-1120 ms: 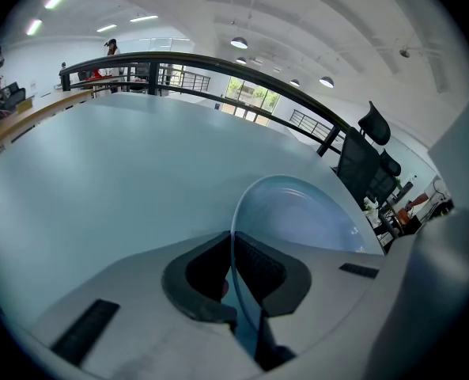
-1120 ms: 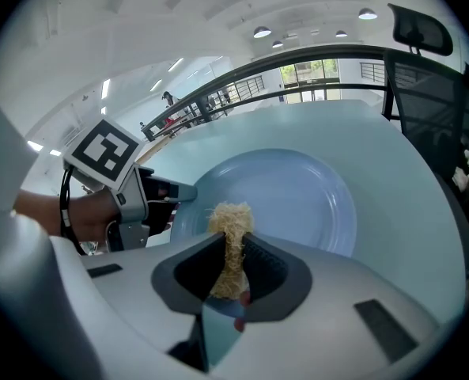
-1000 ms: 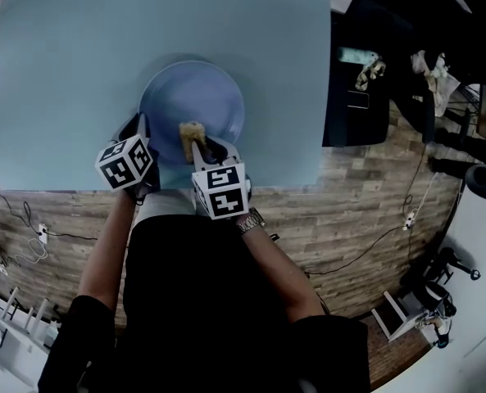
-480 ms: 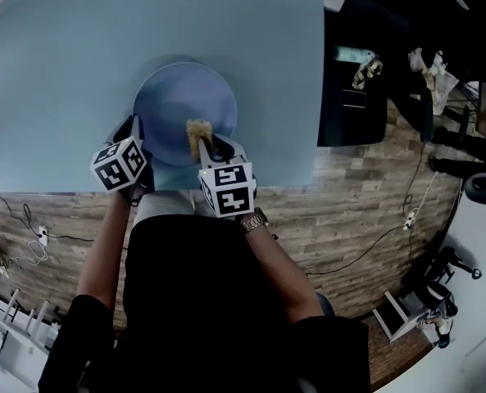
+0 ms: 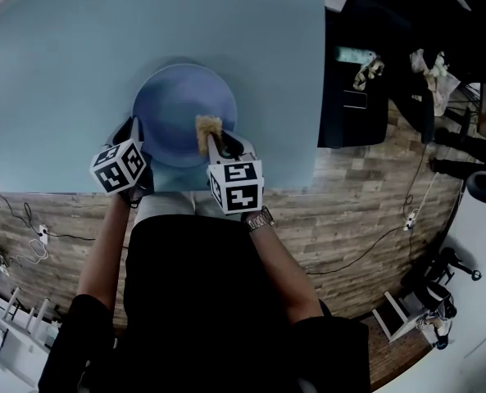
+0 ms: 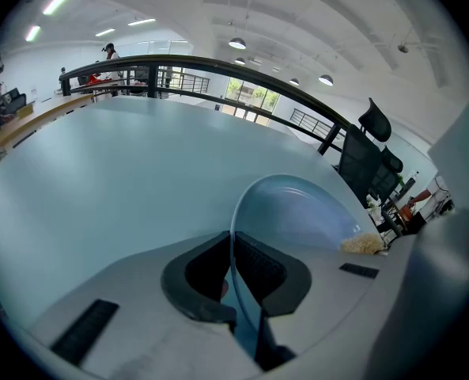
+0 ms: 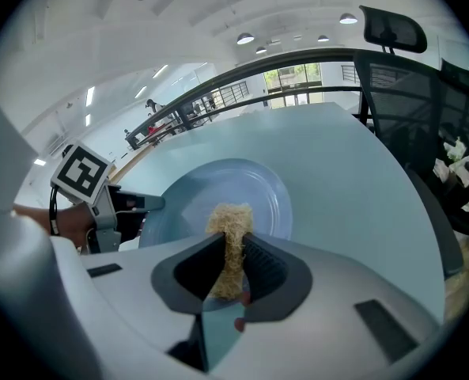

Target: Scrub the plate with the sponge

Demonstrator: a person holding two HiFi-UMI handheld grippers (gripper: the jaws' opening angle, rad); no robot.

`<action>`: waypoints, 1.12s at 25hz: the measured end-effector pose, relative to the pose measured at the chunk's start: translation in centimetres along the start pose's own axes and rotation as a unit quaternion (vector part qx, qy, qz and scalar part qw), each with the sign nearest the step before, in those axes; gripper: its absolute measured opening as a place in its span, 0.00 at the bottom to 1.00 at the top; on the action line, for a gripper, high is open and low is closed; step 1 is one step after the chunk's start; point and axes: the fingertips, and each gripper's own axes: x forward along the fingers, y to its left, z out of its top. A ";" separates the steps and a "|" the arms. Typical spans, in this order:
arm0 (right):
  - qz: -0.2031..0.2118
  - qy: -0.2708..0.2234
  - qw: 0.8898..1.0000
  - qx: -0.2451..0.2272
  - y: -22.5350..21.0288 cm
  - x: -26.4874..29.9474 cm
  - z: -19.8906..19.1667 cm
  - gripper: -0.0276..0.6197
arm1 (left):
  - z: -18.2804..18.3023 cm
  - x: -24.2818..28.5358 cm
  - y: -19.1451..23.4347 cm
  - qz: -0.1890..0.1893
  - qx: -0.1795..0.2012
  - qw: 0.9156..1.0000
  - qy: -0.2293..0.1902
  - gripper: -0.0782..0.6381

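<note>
A round pale blue plate (image 5: 181, 105) lies on the light blue table (image 5: 87, 47) near its front edge. My left gripper (image 5: 136, 131) is shut on the plate's near-left rim (image 6: 232, 236), which runs edge-on between its jaws. My right gripper (image 5: 212, 142) is shut on a tan fibrous sponge (image 5: 206, 128), pressed on the plate's near-right part. In the right gripper view the sponge (image 7: 229, 232) sticks out past the jaws onto the plate (image 7: 242, 184), and the left gripper (image 7: 131, 204) shows at the plate's left rim. The sponge (image 6: 364, 245) also shows in the left gripper view.
A black office chair (image 5: 357, 80) stands just right of the table. The table's front edge (image 5: 161, 188) runs right under both grippers. Wood floor with cables (image 5: 365, 244) lies beyond. A railing (image 6: 194, 62) and people show far behind the table.
The right gripper and sponge have slid rightward across the plate's near part. The left gripper keeps its hold on the rim; the plate sits slightly left of a second ago.
</note>
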 end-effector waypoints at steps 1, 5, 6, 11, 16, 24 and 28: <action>-0.002 -0.001 1.000 0.001 -0.3 0.0 0.1 0.15 | 0.0 0.0 0.0 0.000 0.001 1.000 0.001 0.13; -0.012 -0.004 1.000 0.003 -1.2 0.1 0.8 0.15 | 0.1 0.0 0.0 -0.001 0.004 1.000 0.002 0.13; -0.014 -0.005 1.000 0.004 -1.5 0.1 1.0 0.15 | 0.1 0.0 0.0 -0.001 0.005 1.000 0.002 0.13; -0.026 -0.009 1.000 0.008 -2.5 0.1 1.7 0.15 | 0.0 -0.1 -0.1 -0.002 0.011 1.000 0.003 0.13; -0.037 -0.014 0.999 0.013 -3.3 0.2 2.3 0.15 | 0.0 -0.1 -0.1 -0.003 0.017 1.000 0.004 0.13; -0.049 -0.021 0.999 0.012 -4.5 0.8 3.4 0.15 | -0.1 0.2 -0.2 -0.008 0.023 1.000 0.008 0.13; -0.056 -0.025 0.998 0.015 -4.4 1.1 3.9 0.15 | -0.1 0.1 -0.1 -0.012 0.022 1.000 0.008 0.13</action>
